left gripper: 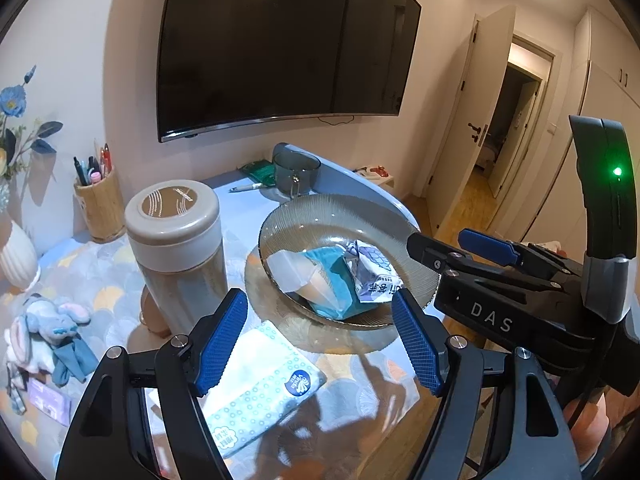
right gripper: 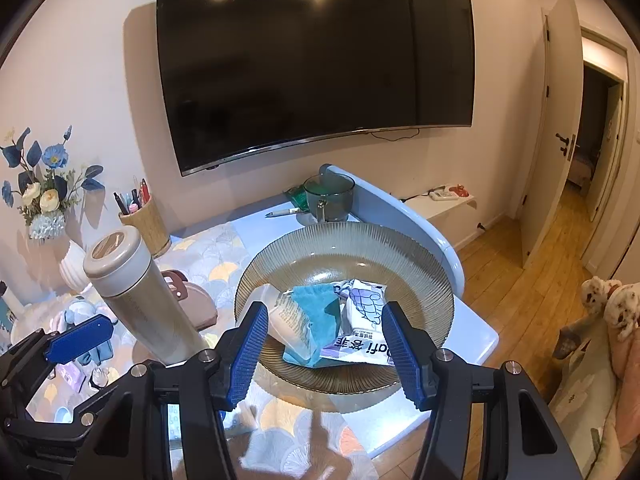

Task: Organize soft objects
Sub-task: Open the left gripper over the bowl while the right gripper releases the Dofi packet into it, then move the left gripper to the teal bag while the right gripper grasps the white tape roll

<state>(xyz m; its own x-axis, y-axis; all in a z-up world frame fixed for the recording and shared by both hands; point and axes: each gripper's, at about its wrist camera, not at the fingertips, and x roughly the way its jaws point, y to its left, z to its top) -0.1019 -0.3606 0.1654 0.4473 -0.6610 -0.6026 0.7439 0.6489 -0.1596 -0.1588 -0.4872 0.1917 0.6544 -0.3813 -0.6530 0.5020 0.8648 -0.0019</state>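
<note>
Currently both grippers hang above the bench, nothing between the pads. Left gripper [left gripper: 320, 344] released, jaws spread wide; right gripper [right gripper: 324, 354] also released. Teal cloth [right gripper: 316, 312] and white packet [right gripper: 362, 320] lie touching in the glass plate [right gripper: 344, 240]. Tissue pack [left gripper: 260, 384] lies just beside the plate; plush toy [left gripper: 48, 328] well apart.

One ribbed glass plate [right gripper: 400, 248] near the table's right edge, holding three soft packs: one white pouch [right gripper: 286, 320], one teal cloth [right gripper: 316, 312], one purple-print packet [right gripper: 366, 300]. One tissue pack [left gripper: 260, 384] at the near edge. One beige thermos [left gripper: 178, 248]. One plush toy [left gripper: 48, 320] at left. One glass mug [right gripper: 329, 196], one pen holder [right gripper: 146, 220] at the far edge.
</note>
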